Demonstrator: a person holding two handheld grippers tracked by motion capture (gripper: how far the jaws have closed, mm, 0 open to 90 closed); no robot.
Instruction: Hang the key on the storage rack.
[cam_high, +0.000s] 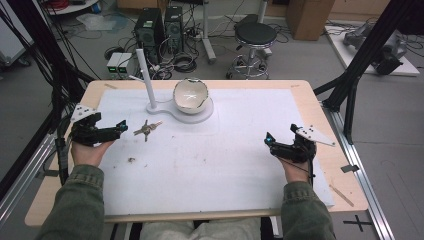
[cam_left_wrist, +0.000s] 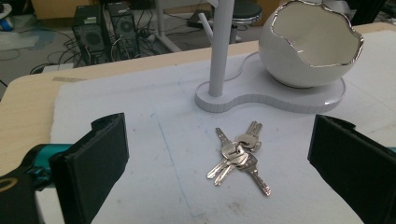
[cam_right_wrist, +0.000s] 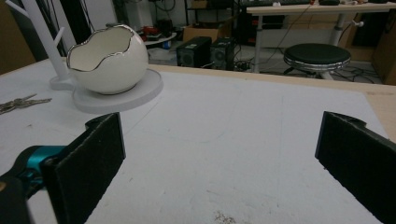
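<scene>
Olive sleeves (cam_high: 75, 200) are reaching in over the bench (cam_high: 320, 100), which is carrying a white mat (cam_high: 225, 160). At far left, the left gripper (cam_high: 121, 127) is resting with jaws spread wide and empty, a bunch of keys (cam_left_wrist: 238, 156) lying just ahead. Beyond, a white stand (cam_high: 150, 85) is sharing its base with an egg-shaped bowl (cam_high: 190, 94). At right, the right gripper (cam_high: 268, 140) is sitting with jaws wide apart, holding nothing.

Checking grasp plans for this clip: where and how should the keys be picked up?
Grip the keys at the bunched heads where they overlap, coming from above with the open left gripper. The blades fan out flat on the mat; the heap of heads stands highest.
</scene>
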